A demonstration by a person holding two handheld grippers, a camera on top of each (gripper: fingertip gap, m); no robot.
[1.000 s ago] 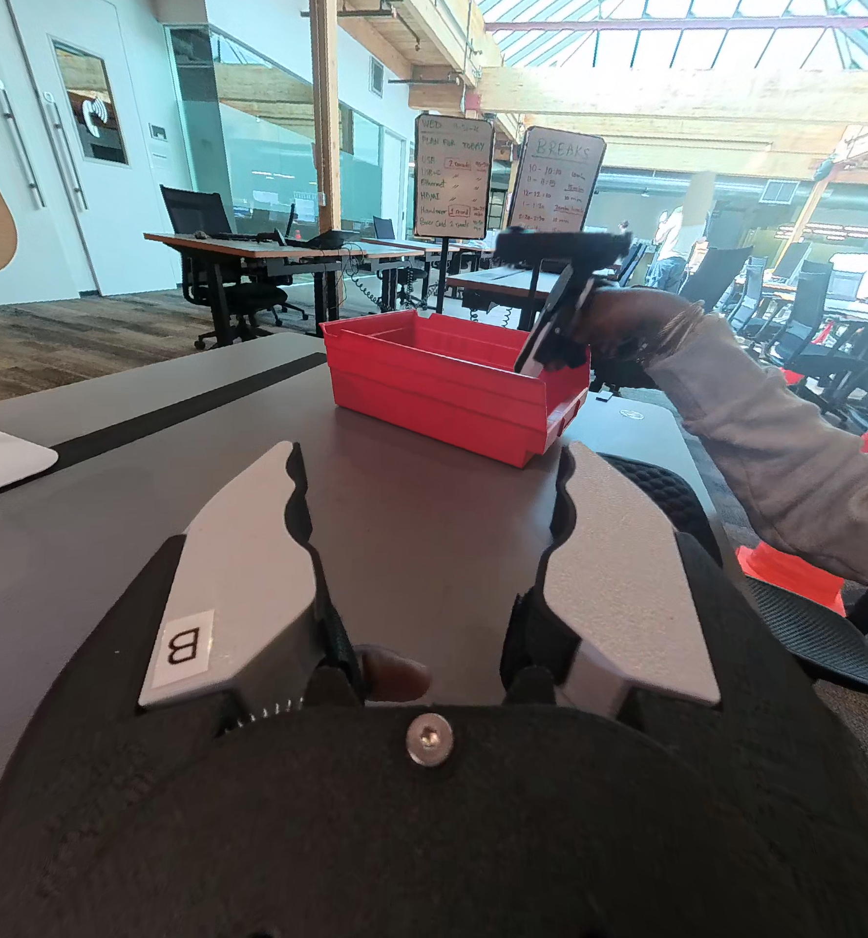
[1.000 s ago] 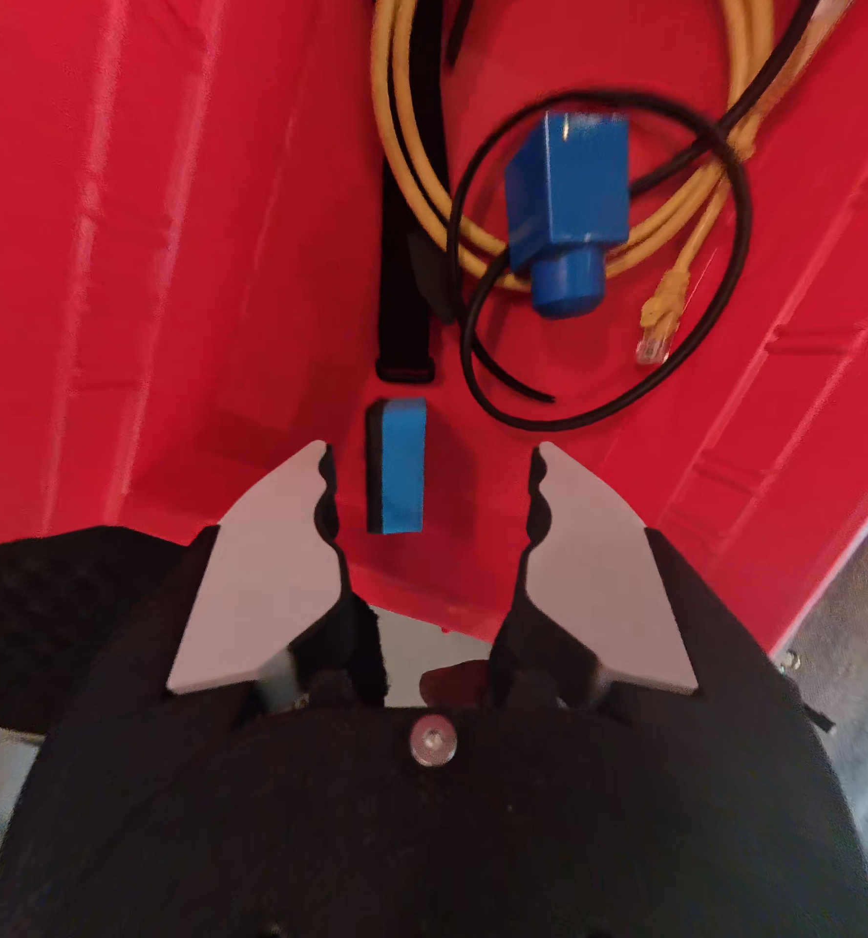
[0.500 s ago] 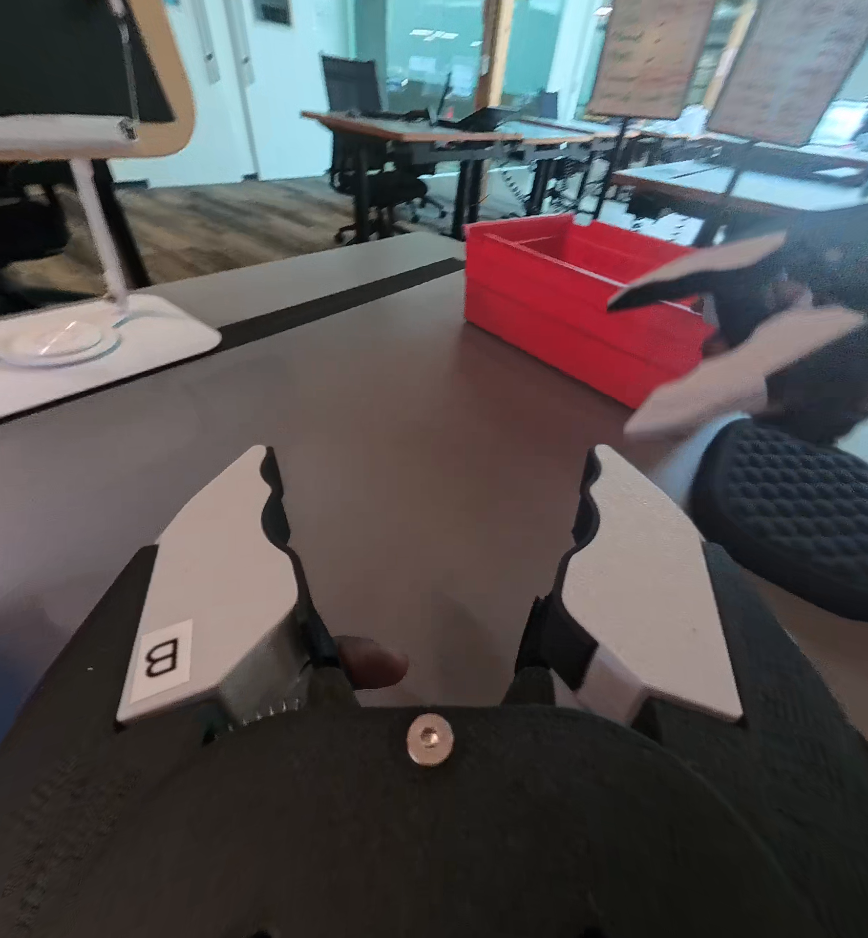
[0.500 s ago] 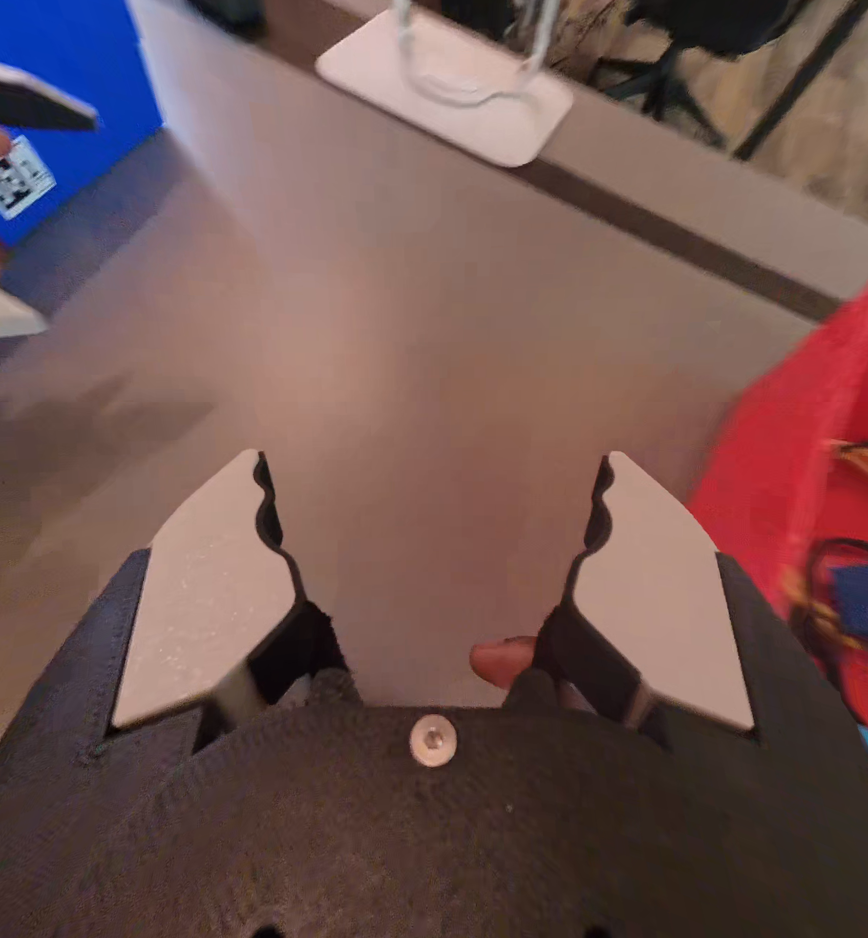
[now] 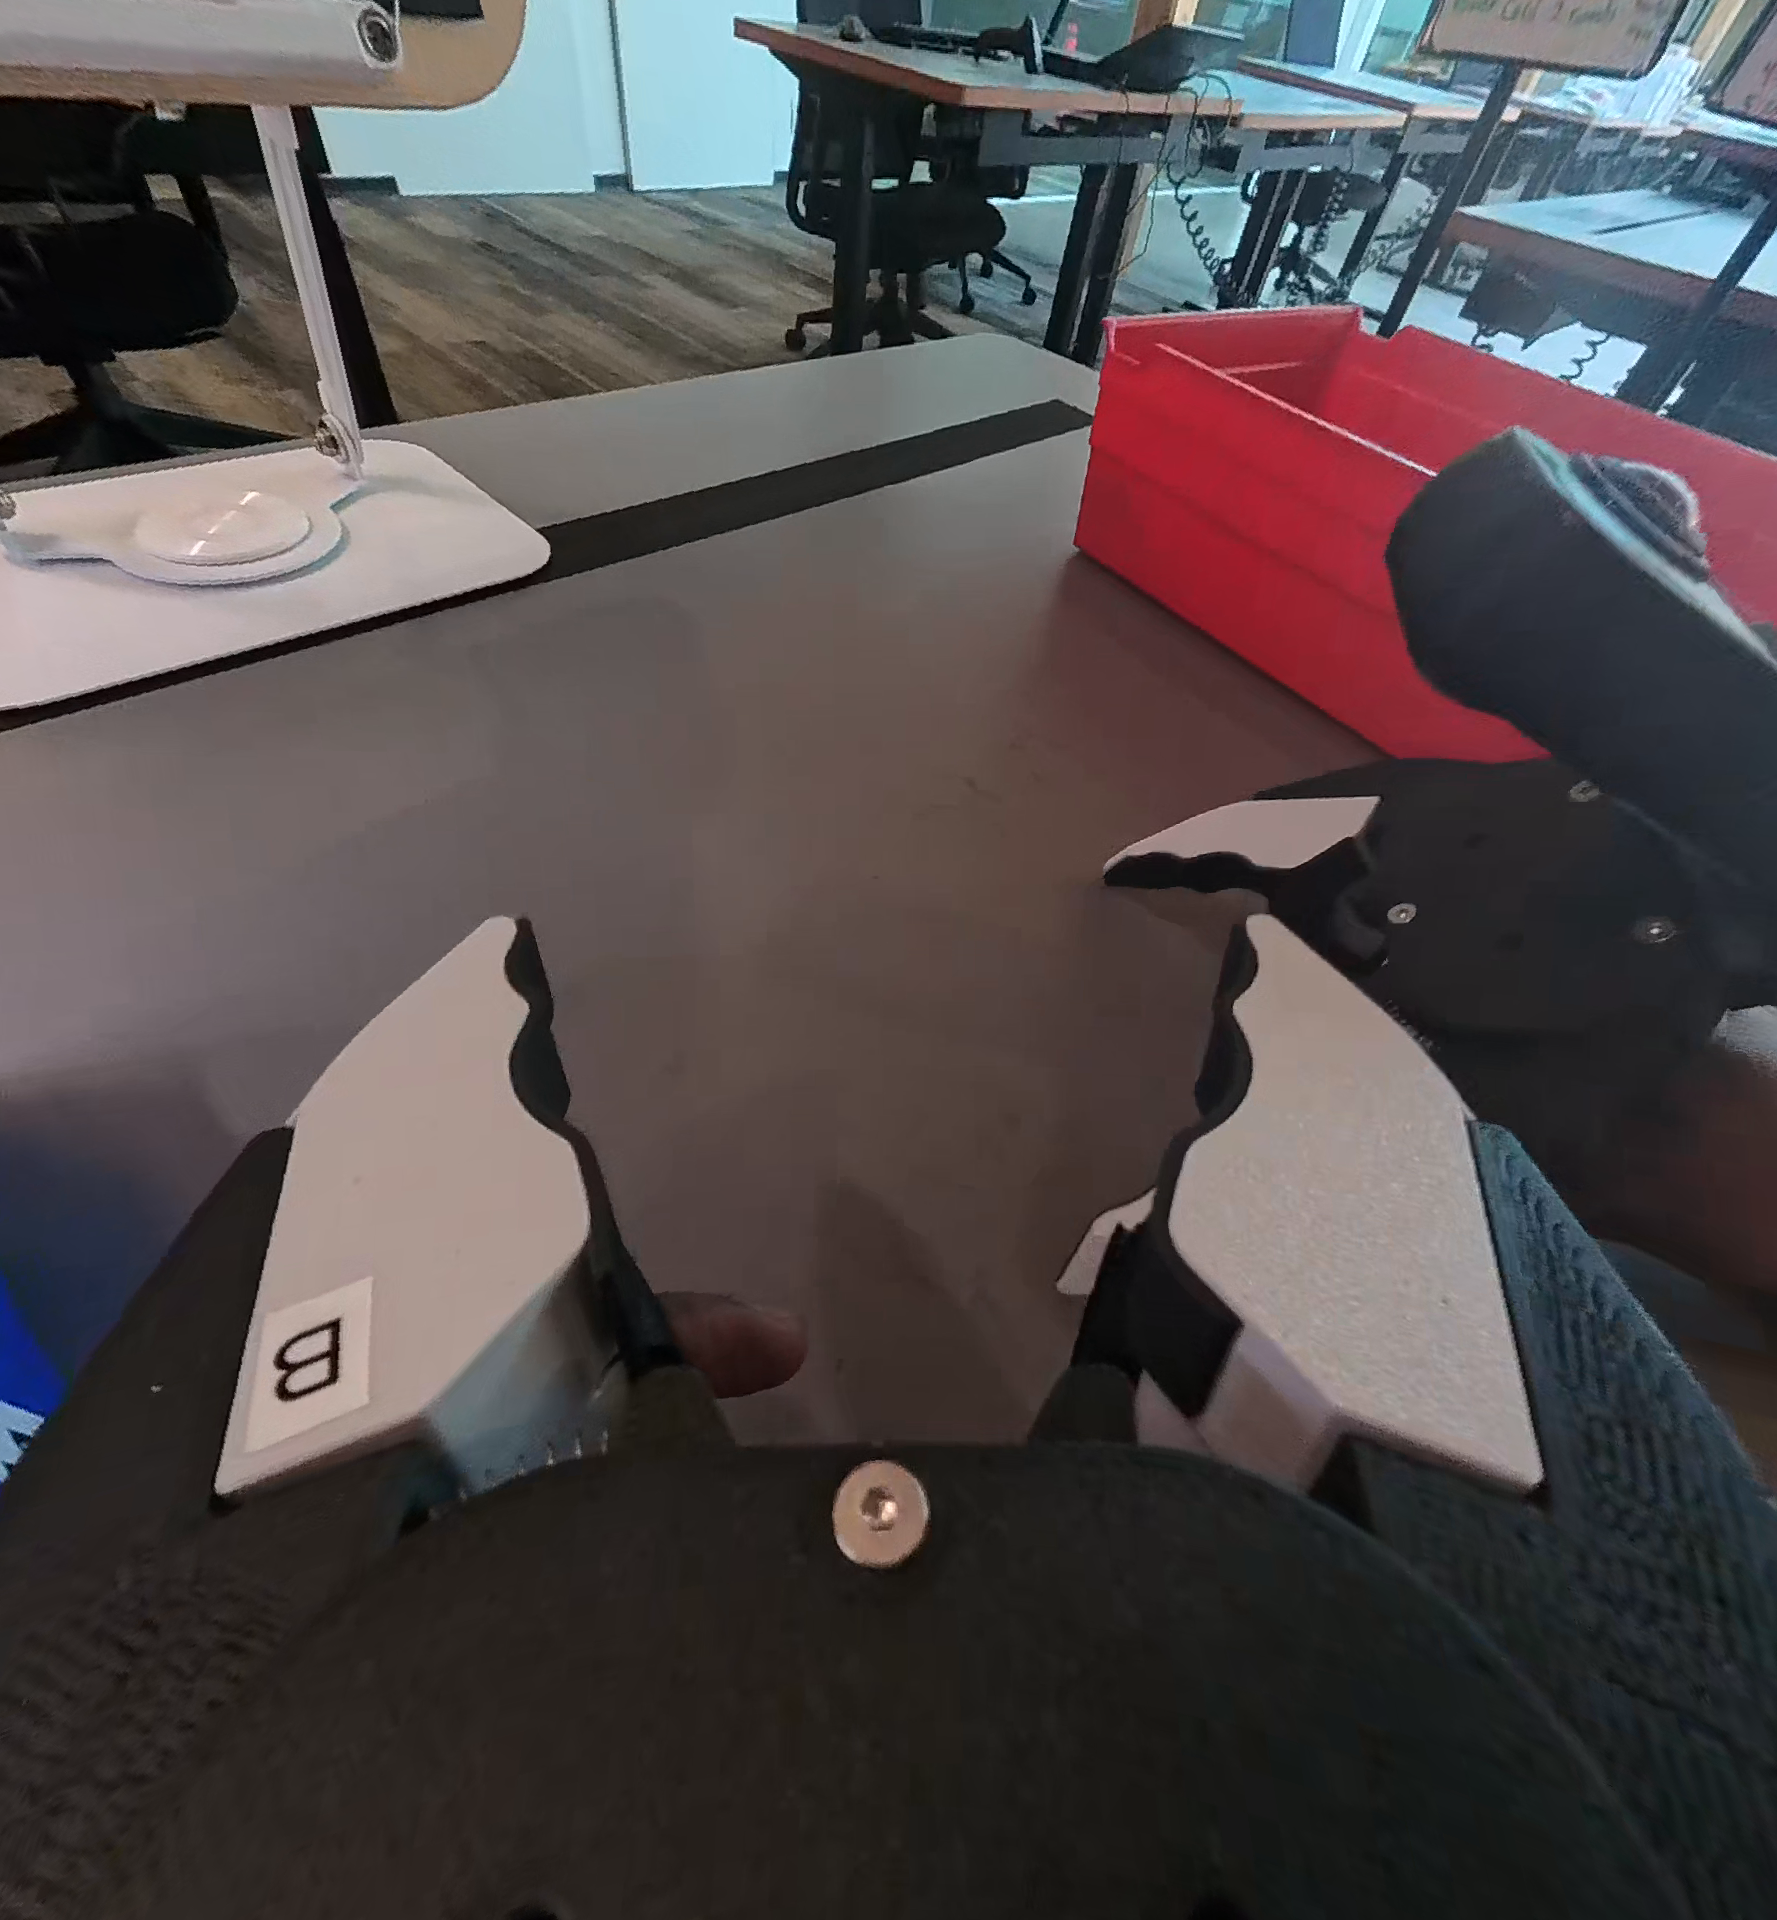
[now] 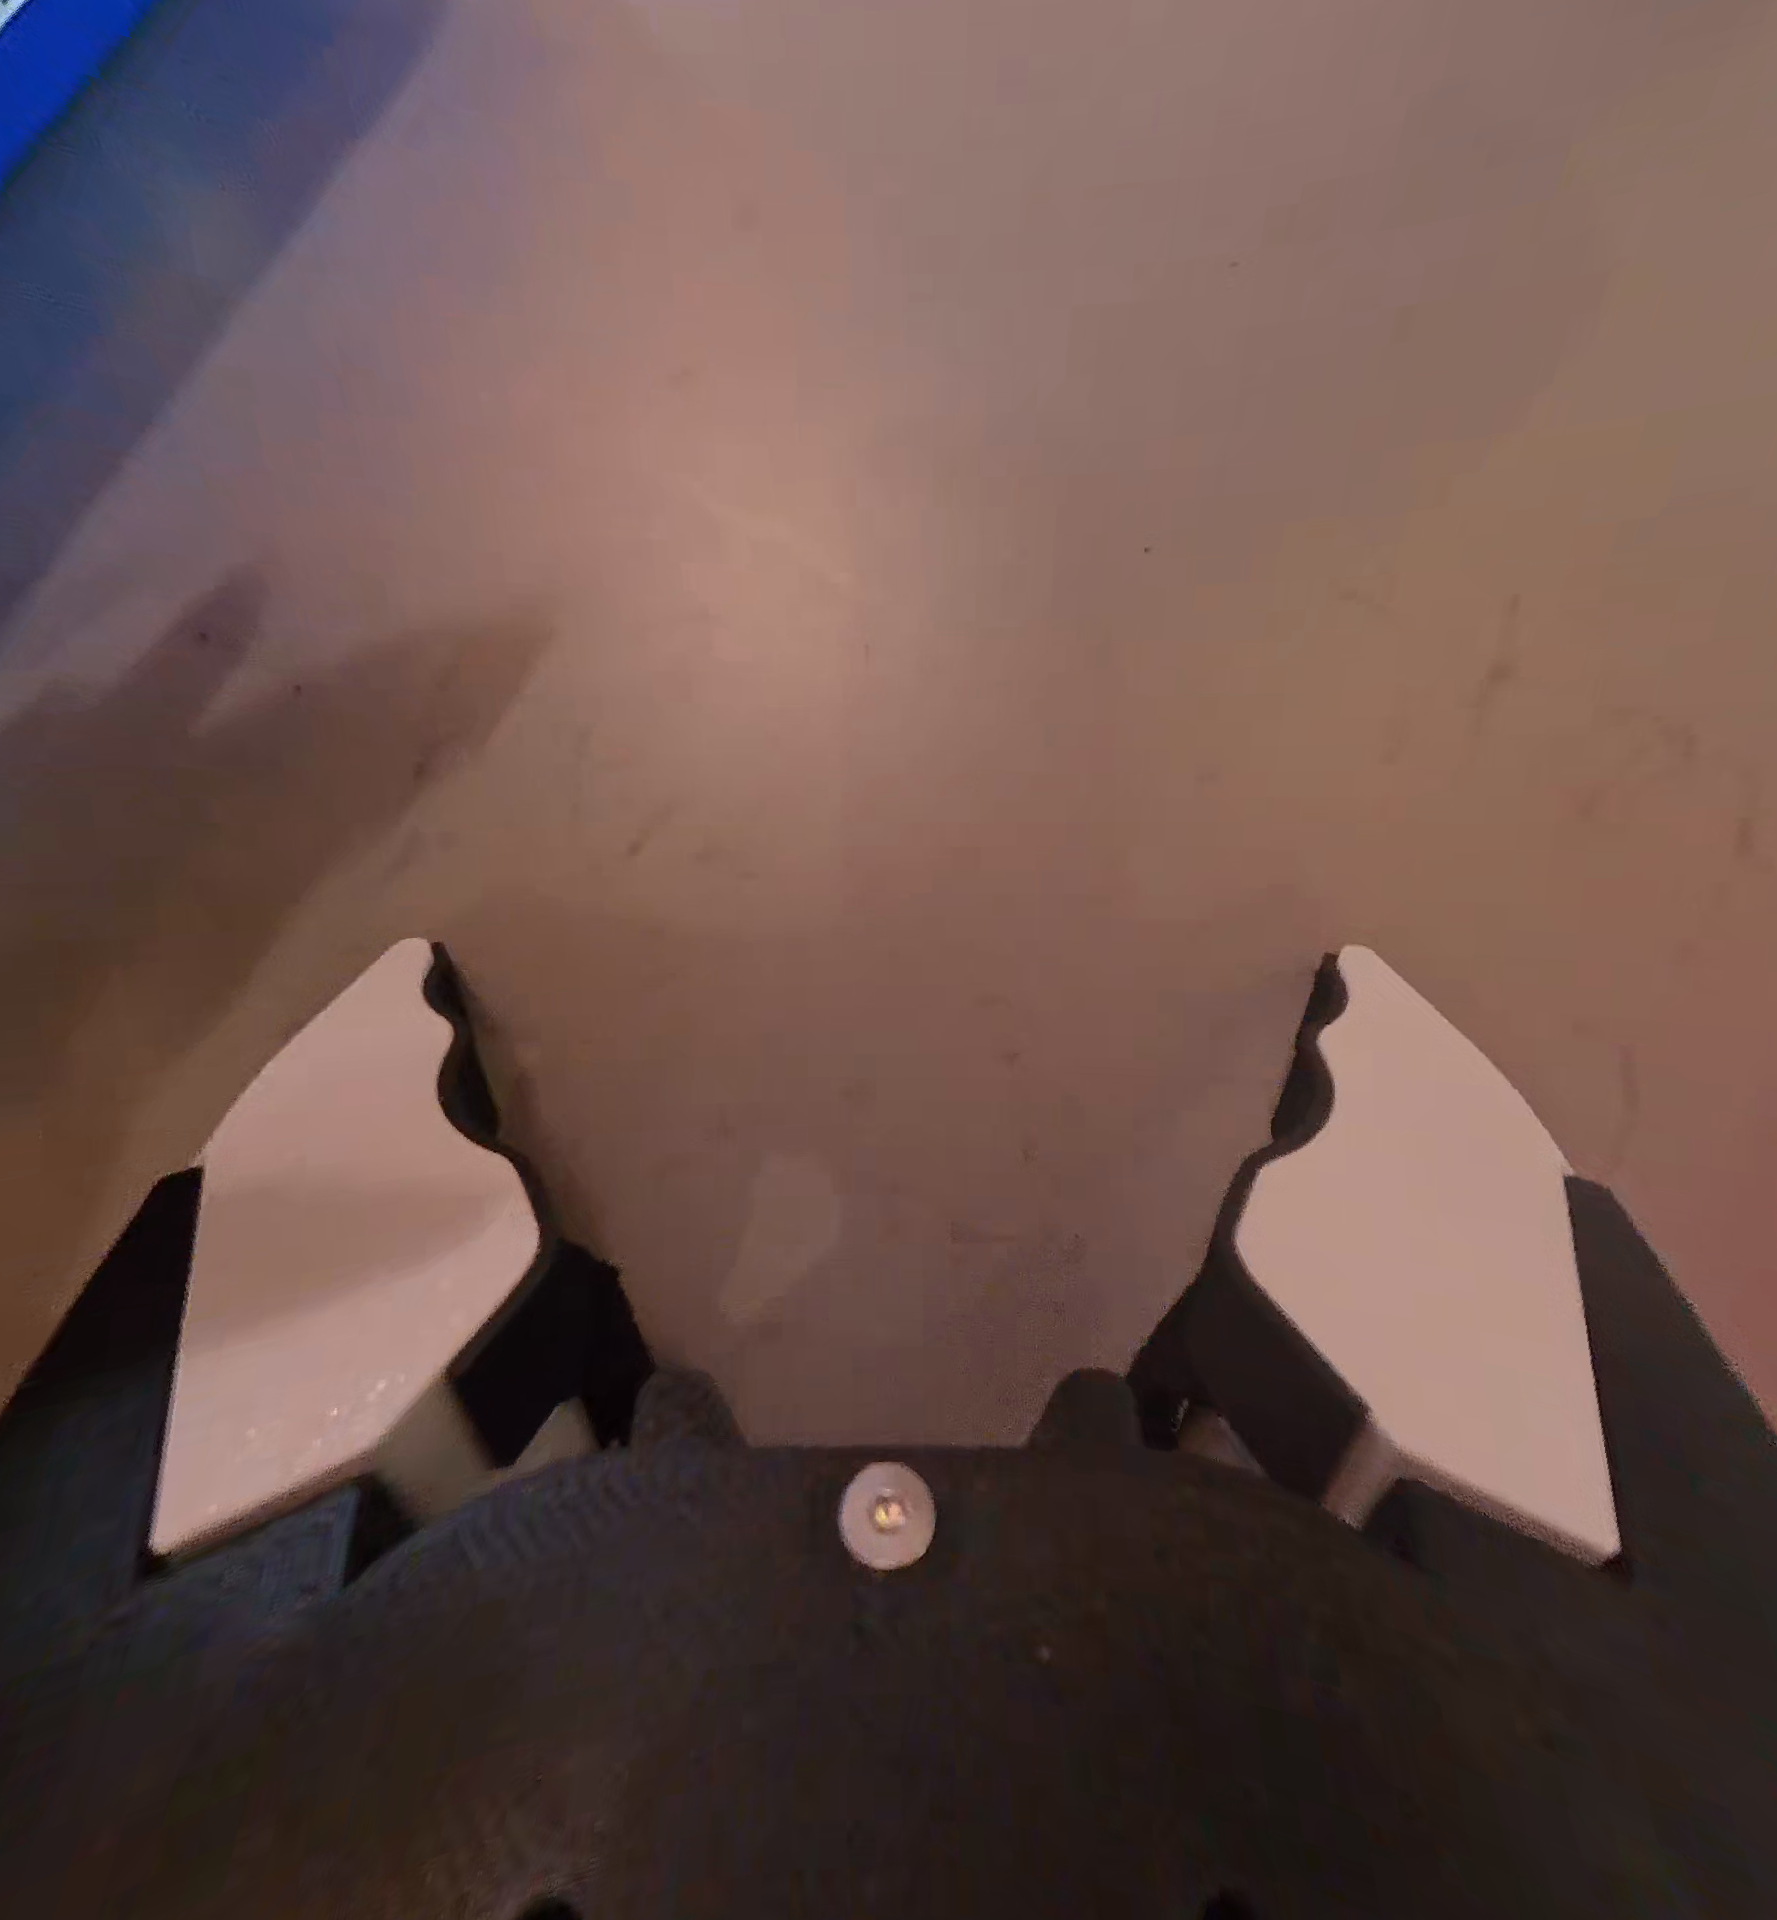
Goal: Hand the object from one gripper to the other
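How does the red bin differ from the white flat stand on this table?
The red bin is a deep, open-topped box with raised walls; the white stand is a flat plate with a thin metal arm rising from it. The bin sits toward the right of the table, beyond the right gripper; the stand sits far left. Both rest on the same grey table, with neither open gripper touching them.

The bench [image 5: 811,727] top is smooth with a dull sheen. The red bin [image 5: 1268,499] looks like matt plastic. The left tool [image 5: 879,956] has matt grey fingers [image 5: 427,1143] on a rough, grainy black body, fixed by a shiny metal screw [image 5: 881,1512].
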